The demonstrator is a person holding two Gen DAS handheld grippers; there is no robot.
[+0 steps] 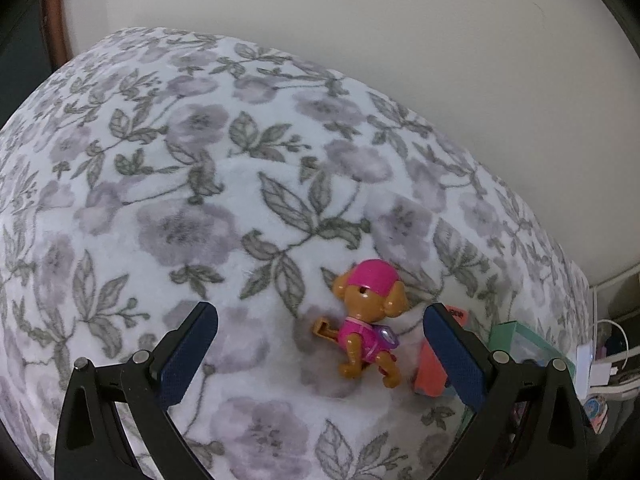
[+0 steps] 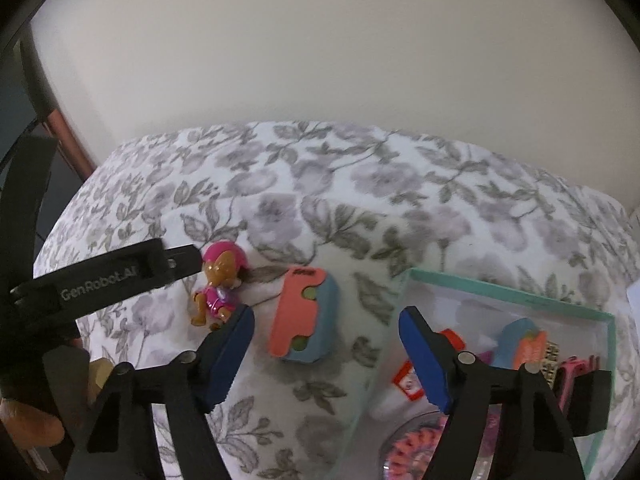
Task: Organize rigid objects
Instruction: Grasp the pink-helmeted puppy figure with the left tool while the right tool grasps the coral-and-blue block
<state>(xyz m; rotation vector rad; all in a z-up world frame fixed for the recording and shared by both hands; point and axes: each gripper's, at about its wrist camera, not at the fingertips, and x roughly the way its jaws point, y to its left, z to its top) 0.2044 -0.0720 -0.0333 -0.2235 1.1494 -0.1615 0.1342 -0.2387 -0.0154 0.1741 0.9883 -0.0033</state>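
Observation:
A small toy dog point(image 1: 366, 326) with a pink cap and pink vest lies on the floral blanket point(image 1: 200, 200). My left gripper point(image 1: 320, 336) is open, its blue pads either side of the dog and not touching it. The dog also shows in the right wrist view point(image 2: 218, 286), with the left gripper's finger point(image 2: 108, 276) beside it. A coral and blue toy car point(image 2: 304, 314) lies on the blanket ahead of my right gripper point(image 2: 326, 328), which is open and empty. A mint-edged box point(image 2: 520, 300) at the right holds several small toys.
A pale wall point(image 2: 320, 60) rises behind the bed. White cables and a plug point(image 1: 600, 360) lie off the bed's right edge. A dark wooden frame point(image 2: 60, 128) stands at the far left. The toy car's coral side point(image 1: 430, 372) shows behind my left gripper's right finger.

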